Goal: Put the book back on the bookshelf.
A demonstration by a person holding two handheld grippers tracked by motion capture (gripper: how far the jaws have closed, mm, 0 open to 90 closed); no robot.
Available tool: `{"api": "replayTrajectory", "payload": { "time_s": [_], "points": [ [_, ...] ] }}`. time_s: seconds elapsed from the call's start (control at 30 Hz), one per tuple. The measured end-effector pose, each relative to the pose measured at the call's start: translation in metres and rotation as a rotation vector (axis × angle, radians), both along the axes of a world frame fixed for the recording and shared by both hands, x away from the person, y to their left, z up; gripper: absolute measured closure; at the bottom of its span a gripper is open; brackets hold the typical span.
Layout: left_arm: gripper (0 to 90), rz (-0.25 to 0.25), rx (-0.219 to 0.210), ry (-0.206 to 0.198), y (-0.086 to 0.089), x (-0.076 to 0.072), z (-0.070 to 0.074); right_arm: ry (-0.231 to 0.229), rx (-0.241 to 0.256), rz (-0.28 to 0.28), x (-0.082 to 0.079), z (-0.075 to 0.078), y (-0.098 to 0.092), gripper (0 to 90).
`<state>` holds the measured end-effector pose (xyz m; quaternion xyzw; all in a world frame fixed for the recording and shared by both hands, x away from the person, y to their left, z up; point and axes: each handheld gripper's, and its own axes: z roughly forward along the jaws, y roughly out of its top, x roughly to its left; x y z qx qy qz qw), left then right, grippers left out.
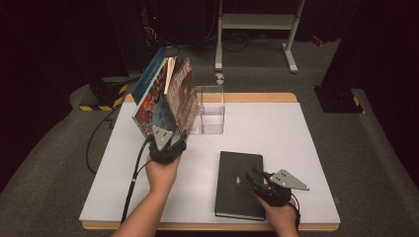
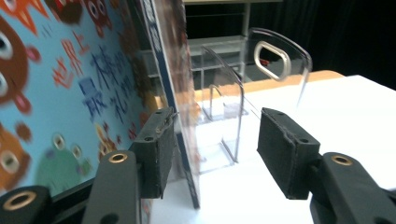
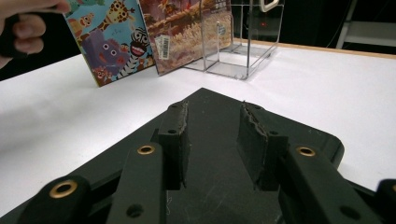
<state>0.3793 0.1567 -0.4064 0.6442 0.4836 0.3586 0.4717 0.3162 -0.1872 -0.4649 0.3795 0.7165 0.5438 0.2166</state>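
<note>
Two picture books [image 1: 165,96] stand tilted, leaning to the left, beside a clear acrylic book holder [image 1: 211,112]. My left gripper [image 1: 167,140] is at their near bottom corner. In the left gripper view it [image 2: 215,149] is open, its left jaw against the blue cartoon cover [image 2: 70,93], and a book's edge [image 2: 187,140] stands in the gap. A black notebook [image 1: 240,182] lies flat at the front right. My right gripper [image 1: 250,178] is low over it. Its jaws [image 3: 212,140] are open above the black cover [image 3: 219,107] with nothing between them.
The clear holder [image 3: 243,42] has several upright dividers and a handle cutout [image 2: 272,59]. The white table top [image 1: 276,133] has a wooden rim. The other hand [image 3: 23,25] shows by the animal book [image 3: 112,37]. A white frame [image 1: 257,22] stands on the floor behind.
</note>
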Motion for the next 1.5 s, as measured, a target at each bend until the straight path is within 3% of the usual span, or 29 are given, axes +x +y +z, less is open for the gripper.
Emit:
{"api": "replayTrajectory", "payload": {
  "time_s": [0.07, 0.43, 0.93, 1.07, 1.2, 1.33, 1.5],
  "points": [
    [45.2, -0.028, -0.024, 0.034, 0.000, -0.003, -0.005, 0.004, -0.004, -0.001, 0.000, -0.001, 0.000, 61.4],
    [44.2, -0.123, -0.004, 0.118, -0.010, -0.020, -0.032, 0.021, -0.034, -0.005, 0.003, -0.004, 0.001, 59.0],
    [40.5, -0.262, 0.001, 0.198, -0.026, -0.045, -0.050, 0.029, -0.051, -0.010, 0.004, -0.004, 0.001, 55.6],
    [39.6, -0.293, -0.002, 0.233, -0.029, -0.048, -0.059, 0.029, -0.052, -0.014, 0.003, -0.004, 0.001, 55.2],
    [39.9, -0.340, 0.014, 0.313, -0.032, -0.048, -0.071, 0.034, -0.056, -0.018, 0.003, -0.004, 0.000, 55.5],
    [36.7, -0.358, 0.050, 0.313, -0.037, -0.051, -0.079, 0.034, -0.061, -0.027, 0.004, -0.005, -0.001, 55.3],
    [35.3, -0.371, 0.062, 0.316, -0.040, -0.052, -0.085, 0.048, -0.067, -0.038, 0.005, -0.006, -0.002, 54.7]
  ]
}}
